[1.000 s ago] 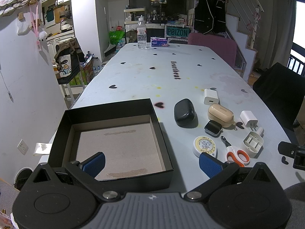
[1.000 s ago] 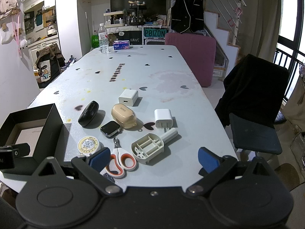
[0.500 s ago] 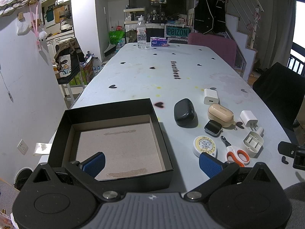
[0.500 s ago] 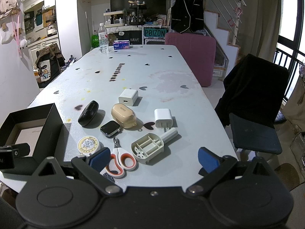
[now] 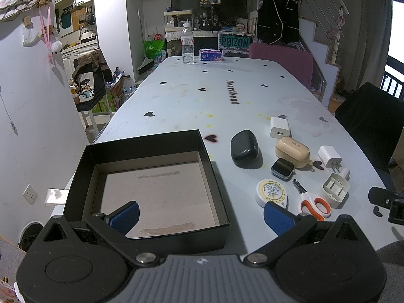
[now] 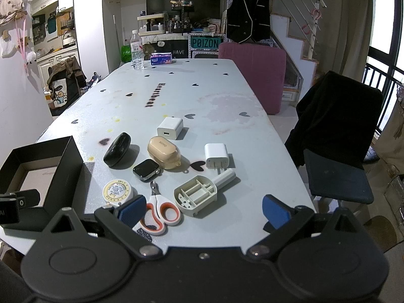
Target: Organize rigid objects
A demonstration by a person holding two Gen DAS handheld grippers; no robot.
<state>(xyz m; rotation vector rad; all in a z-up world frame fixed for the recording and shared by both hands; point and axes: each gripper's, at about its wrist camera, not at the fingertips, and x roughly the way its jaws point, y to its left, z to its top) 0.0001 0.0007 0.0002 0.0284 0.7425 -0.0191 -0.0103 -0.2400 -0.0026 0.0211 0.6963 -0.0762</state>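
An open, empty black box (image 5: 85,176) (image 6: 68,166) sits at the table's near left. Right of it lie a black case (image 5: 244,147) (image 6: 117,149), a beige earbud case (image 5: 292,149) (image 6: 163,152), a smartwatch (image 5: 282,168) (image 6: 146,169), two white chargers (image 5: 279,127) (image 5: 329,156) (image 6: 170,127) (image 6: 216,155), a round tape measure (image 5: 271,192) (image 6: 117,190), orange-handled scissors (image 5: 311,202) (image 6: 160,212) and a cream plastic part (image 5: 335,188) (image 6: 202,193). My left gripper (image 5: 200,217) is open over the box's near edge. My right gripper (image 6: 203,210) is open near the scissors and plastic part.
A water bottle (image 5: 187,43) and a tissue pack (image 5: 210,55) stand at the table's far end. A pink chair (image 6: 252,73) is at the far right, a black chair (image 6: 338,136) beside the table's right edge. A wall (image 5: 30,116) runs along the left.
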